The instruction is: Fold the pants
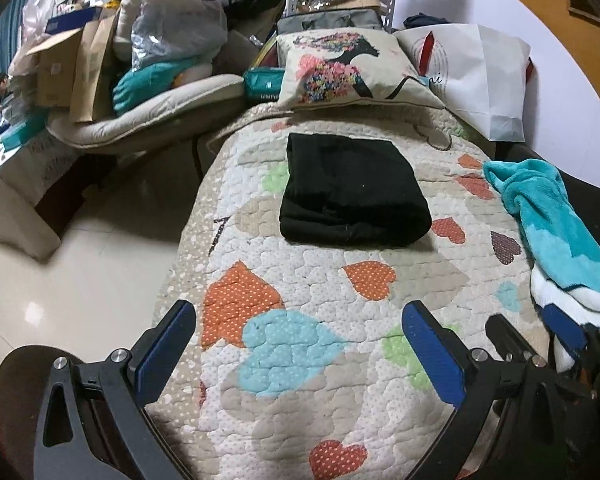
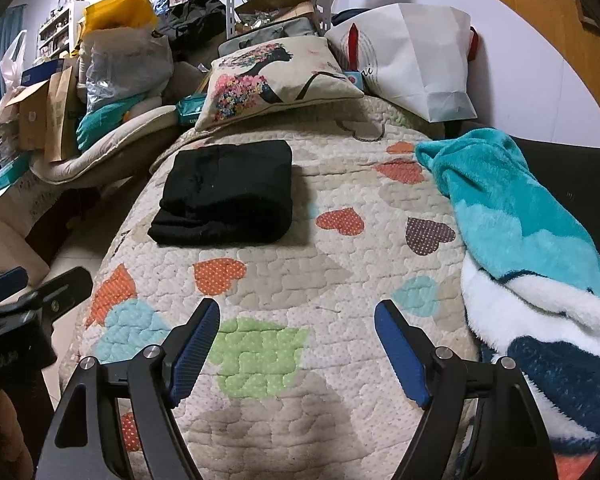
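The black pants (image 1: 352, 190) lie folded into a compact rectangle on the heart-patterned quilt (image 1: 300, 288), toward its far end; the same folded pants (image 2: 226, 194) show left of centre in the right wrist view. My left gripper (image 1: 300, 332) hangs open over the near part of the quilt, well short of the pants, with nothing between its blue pads. My right gripper (image 2: 298, 332) is likewise open and empty above the quilt (image 2: 300, 240). The right gripper's fingers (image 1: 512, 340) appear at the lower right of the left wrist view, and the left gripper's fingers (image 2: 40, 292) at the left edge of the right wrist view.
A teal and white fleece blanket (image 2: 520, 232) is bunched along the quilt's right side. A printed cushion (image 1: 352, 64) and a white paper bag (image 1: 484, 76) stand beyond the pants. Boxes, bags and a padded mat (image 1: 140, 80) pile up at the left, above pale floor (image 1: 80, 260).
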A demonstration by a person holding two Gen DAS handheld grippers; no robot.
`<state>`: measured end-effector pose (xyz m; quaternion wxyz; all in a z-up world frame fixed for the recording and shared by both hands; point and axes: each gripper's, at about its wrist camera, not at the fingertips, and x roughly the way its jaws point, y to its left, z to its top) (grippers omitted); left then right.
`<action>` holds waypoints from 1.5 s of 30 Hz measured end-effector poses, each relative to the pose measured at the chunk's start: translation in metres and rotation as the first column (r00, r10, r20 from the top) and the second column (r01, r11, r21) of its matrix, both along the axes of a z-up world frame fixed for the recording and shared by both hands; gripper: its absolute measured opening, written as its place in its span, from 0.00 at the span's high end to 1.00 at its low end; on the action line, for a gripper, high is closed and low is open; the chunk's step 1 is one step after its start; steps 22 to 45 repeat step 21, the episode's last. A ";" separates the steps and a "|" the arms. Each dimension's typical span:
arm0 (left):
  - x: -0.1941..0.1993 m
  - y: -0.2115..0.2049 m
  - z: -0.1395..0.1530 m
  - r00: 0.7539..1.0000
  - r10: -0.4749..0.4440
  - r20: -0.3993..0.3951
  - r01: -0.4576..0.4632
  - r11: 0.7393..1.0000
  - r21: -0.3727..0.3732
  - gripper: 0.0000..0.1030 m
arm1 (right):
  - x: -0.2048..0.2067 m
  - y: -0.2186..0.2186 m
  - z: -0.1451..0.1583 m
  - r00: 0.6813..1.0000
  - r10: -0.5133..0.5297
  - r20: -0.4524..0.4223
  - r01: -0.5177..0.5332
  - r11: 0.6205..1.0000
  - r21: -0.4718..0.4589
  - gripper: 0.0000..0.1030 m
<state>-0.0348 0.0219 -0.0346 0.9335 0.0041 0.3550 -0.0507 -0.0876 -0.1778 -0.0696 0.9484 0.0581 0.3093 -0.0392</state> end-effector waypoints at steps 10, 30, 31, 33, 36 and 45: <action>0.034 -0.014 -0.020 0.997 -0.002 -0.079 0.004 1.000 0.027 0.00 | 0.017 -0.008 -0.011 0.998 -0.040 -0.056 0.040 0.999 -0.006 0.18; 0.053 -0.029 -0.069 0.995 0.017 -0.099 0.002 0.983 0.186 0.00 | 0.051 -0.021 -0.042 0.980 -0.087 -0.180 0.094 0.995 0.031 0.18; 0.053 -0.029 -0.069 0.995 0.017 -0.099 0.002 0.983 0.186 0.00 | 0.051 -0.021 -0.042 0.980 -0.087 -0.180 0.094 0.995 0.031 0.18; 0.053 -0.029 -0.069 0.995 0.017 -0.099 0.002 0.983 0.186 0.00 | 0.051 -0.021 -0.042 0.980 -0.087 -0.180 0.094 0.995 0.031 0.18; 0.053 -0.029 -0.069 0.995 0.017 -0.099 0.002 0.983 0.186 0.00 | 0.051 -0.021 -0.042 0.980 -0.087 -0.180 0.094 0.995 0.031 0.18; 0.053 -0.029 -0.069 0.995 0.017 -0.099 0.002 0.983 0.186 0.00 | 0.051 -0.021 -0.042 0.980 -0.087 -0.180 0.094 0.995 0.031 0.18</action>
